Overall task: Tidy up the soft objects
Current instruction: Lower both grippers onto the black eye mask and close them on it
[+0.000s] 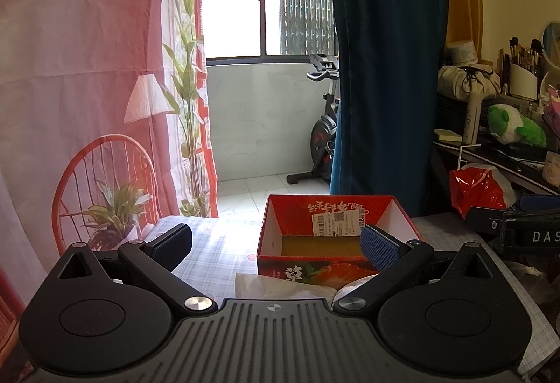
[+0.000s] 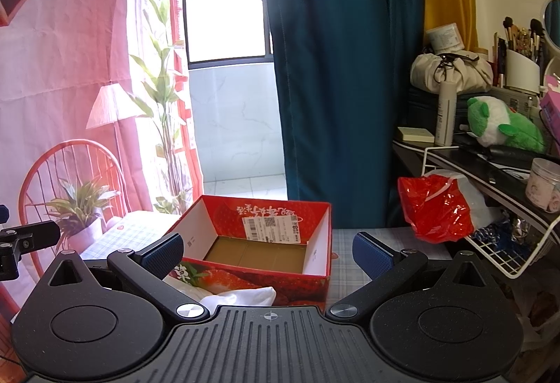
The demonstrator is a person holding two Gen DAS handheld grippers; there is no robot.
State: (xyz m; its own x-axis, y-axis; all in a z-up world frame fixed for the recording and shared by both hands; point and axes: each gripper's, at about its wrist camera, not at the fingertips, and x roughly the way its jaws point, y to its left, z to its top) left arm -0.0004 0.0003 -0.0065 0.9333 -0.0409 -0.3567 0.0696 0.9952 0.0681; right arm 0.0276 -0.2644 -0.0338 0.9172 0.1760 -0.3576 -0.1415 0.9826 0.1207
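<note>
The white soft cloth lies on the bench against the red box's near wall, long axis left-to-right. My left tool and right tool both stand wide, holding nothing. Curtains hang behind.

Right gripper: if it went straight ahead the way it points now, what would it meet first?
Most likely the red cardboard box, open and empty, straight ahead of the right gripper, whose jaws are open. The white soft item lies lower, probably beneath that line; depth is unclear.

red box, checked tablecloth, white cloth
</note>
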